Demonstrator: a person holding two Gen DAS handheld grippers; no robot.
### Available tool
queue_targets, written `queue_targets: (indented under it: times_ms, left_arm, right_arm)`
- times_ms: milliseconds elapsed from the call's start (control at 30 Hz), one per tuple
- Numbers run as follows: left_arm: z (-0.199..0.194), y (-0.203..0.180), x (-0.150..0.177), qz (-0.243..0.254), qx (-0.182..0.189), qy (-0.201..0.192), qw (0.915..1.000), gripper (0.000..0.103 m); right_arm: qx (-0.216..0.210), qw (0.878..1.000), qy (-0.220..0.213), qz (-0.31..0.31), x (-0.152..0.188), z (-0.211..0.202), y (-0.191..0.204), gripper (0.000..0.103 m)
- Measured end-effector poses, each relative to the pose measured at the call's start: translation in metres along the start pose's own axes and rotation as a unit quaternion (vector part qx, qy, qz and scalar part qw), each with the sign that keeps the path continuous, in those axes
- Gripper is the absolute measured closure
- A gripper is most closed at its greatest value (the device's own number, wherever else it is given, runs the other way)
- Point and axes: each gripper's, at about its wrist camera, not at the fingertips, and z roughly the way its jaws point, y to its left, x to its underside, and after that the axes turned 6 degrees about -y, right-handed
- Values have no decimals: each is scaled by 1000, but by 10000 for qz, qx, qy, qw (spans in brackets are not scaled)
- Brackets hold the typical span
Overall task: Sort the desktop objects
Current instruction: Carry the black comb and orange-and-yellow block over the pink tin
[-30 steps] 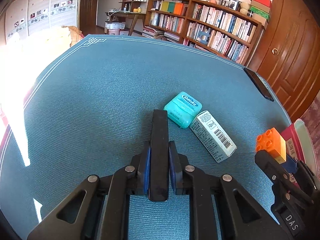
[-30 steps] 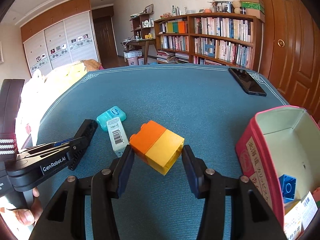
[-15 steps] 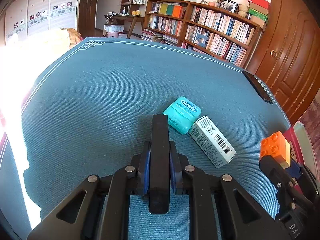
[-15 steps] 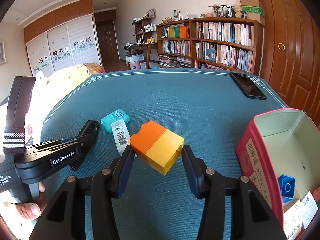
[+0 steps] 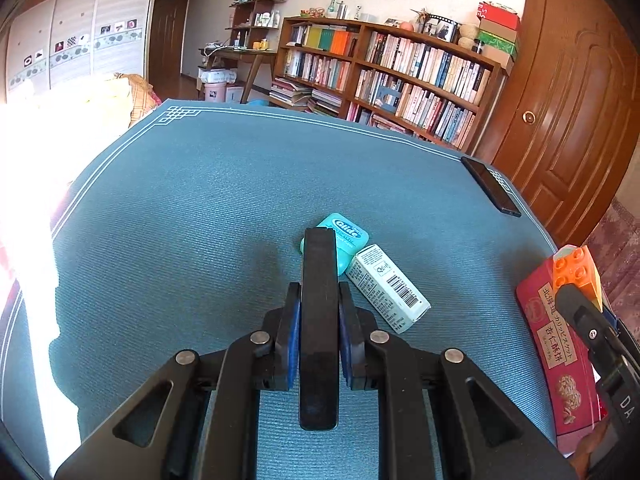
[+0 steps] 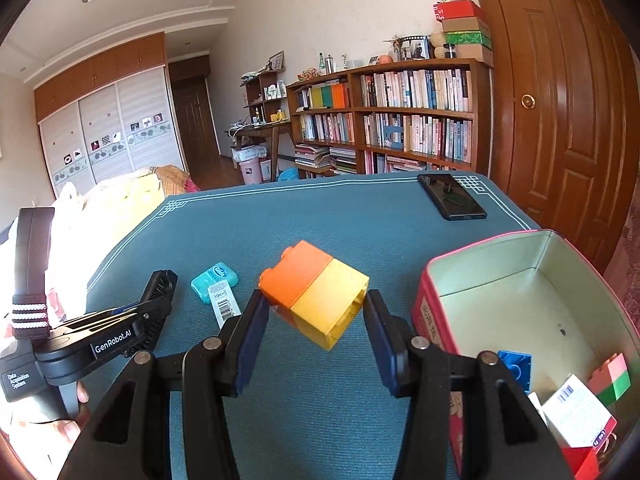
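Note:
My right gripper [image 6: 314,312] is shut on an orange and yellow brick stack [image 6: 316,298], held above the table just left of the open red tin [image 6: 430,308]. The stack also shows at the right edge of the left wrist view [image 5: 576,272]. My left gripper [image 5: 319,312] is shut on a flat black bar [image 5: 319,320], held above the table. Beyond its tip lie a teal Glide floss case [image 5: 348,240] and a white barcoded box [image 5: 386,286], touching each other. Both also show in the right wrist view, the floss case [image 6: 214,280] and the box [image 6: 224,304].
The red tin [image 5: 556,344] holds a blue brick [image 6: 516,368], a pink and green brick [image 6: 610,378] and a white box [image 6: 576,412]. A black phone [image 6: 452,200] lies at the far right corner of the teal table mat [image 5: 200,208].
My right gripper has lifted the brick stack and moved it closer to the tin. My left gripper has risen and pulled back a little with the black bar.

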Motion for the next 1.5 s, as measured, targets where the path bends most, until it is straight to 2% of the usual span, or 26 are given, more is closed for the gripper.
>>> queue_targets:
  times_ms: [467,933,1200,1500]
  left_arm:
    - [-20,-38,3,342,308,-179,9988,85]
    - [-50,-84,6,686,738,-367,9942,86]
    - [-60,-112,10,758,1048,-308,9911,86]
    - [-65,-148,8,841,1461,-197,9855,86]
  right_arm:
    - [577,9967,-252,512,6,-35,-38,49]
    - [1191,9882,-248,932,17,-71,-92,49]
    - [1503,9809,-196,1216,22,-82,-123,49]
    - [1784,9746,-124,1352,22,-83,-139,49]
